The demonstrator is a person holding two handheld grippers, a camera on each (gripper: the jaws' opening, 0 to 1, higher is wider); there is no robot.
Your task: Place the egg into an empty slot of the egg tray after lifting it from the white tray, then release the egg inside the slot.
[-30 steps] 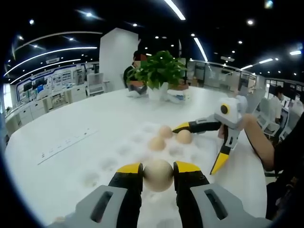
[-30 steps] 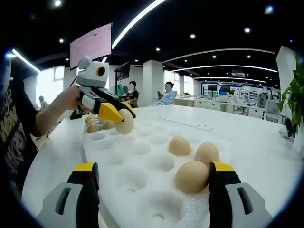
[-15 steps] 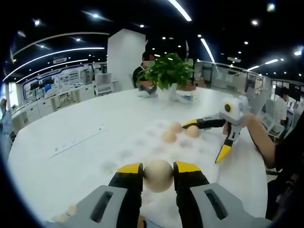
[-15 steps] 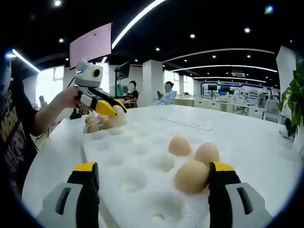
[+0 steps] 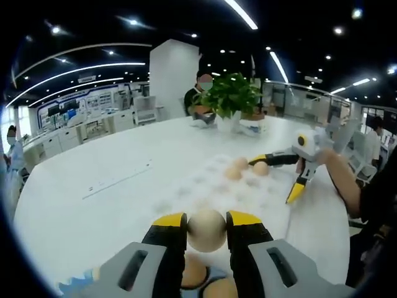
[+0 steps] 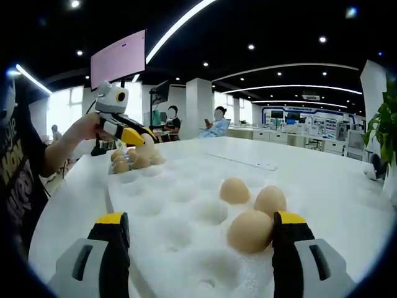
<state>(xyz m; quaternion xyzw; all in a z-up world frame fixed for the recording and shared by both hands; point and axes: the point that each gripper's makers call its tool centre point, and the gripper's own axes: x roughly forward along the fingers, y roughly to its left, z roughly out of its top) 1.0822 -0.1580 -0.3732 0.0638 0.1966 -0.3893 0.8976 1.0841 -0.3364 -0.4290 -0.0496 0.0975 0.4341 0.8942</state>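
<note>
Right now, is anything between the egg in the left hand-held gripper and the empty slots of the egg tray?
Nothing visible. The left hand-held gripper holds the egg above the table; the egg tray's near slots lie open.

A pale tan egg (image 5: 206, 229) sits between the left gripper's (image 5: 206, 225) yellow-tipped black jaws with grey bodies, three tan eggs (image 6: 250, 231) lie in the white foam egg tray (image 6: 180, 230), and the potted plant (image 5: 231, 94) is green.
</note>
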